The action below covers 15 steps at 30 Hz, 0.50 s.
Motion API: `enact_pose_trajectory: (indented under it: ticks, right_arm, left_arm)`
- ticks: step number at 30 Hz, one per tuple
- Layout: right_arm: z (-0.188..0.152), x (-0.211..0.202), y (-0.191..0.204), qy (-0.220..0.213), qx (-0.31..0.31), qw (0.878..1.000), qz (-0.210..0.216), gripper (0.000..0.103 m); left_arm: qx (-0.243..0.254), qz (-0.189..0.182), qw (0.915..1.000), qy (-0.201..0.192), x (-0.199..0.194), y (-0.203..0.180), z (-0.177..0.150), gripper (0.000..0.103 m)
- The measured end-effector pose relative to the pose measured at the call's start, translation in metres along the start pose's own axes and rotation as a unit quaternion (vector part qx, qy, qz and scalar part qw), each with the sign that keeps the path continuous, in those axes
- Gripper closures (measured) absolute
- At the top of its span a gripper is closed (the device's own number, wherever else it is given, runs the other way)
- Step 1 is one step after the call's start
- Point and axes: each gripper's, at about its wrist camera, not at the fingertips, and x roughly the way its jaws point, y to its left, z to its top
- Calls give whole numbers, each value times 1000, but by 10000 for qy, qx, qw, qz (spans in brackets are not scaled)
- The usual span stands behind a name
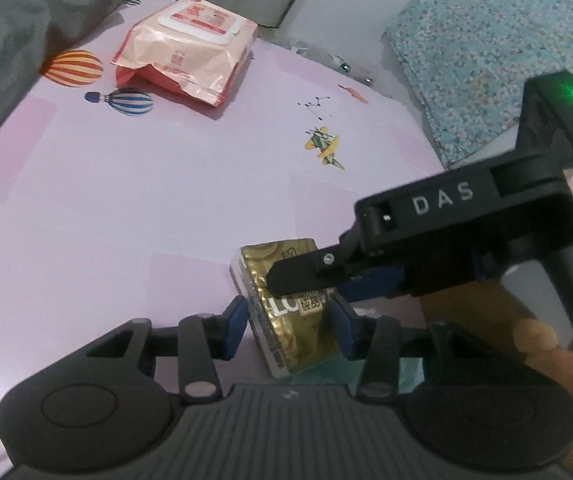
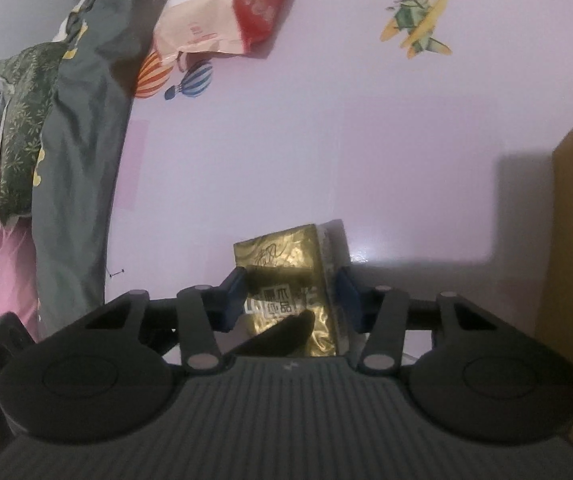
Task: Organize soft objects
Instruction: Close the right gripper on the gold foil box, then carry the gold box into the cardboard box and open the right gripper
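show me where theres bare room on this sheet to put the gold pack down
Widest bare patch: the pink sheet between the wet wipes pack, the printed plane and the gold tissue pack. Crowded: both grippers (left gripper, right gripper) flank the gold pack, the grey bedding lines the left edge, and the floral cloth fills the far right.

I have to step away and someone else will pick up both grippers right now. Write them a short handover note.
Left gripper: jaws around the gold tissue pack, pads at its sides.
Right gripper: around the same pack from the other end; whether either squeezes is unclear.
The pack lies on the pink sheet. The pink wet-wipes pack lies farther off, untouched, and a folded teal cloth sits at the far edge.
Done: both grippers placed on the gold pack.
Left: grip, move it, then the wipes.
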Motion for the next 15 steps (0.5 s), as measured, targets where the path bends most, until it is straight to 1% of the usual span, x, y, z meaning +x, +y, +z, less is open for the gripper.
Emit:
enact_pose_trajectory:
  ticks: [4, 7, 12, 15]
  right_arm:
    - [-3, -15, 5, -174, 5, 9996, 202, 58]
    - [-6, -36, 16, -401, -108, 9987, 311, 58]
    - [-28, -97, 34, -922, -355, 9937, 531, 59]
    - [-52, -141, 32, -1203, -372, 9900, 638, 58]
  left_arm:
    - [114, 57, 9997, -217, -17, -8, 6, 58]
    - [238, 61, 9986, -466, -42, -23, 11, 58]
    - [609, -27, 9942, -889, -89, -65, 12, 58]
    - [898, -136, 9910, -981, -110, -101, 4, 58]
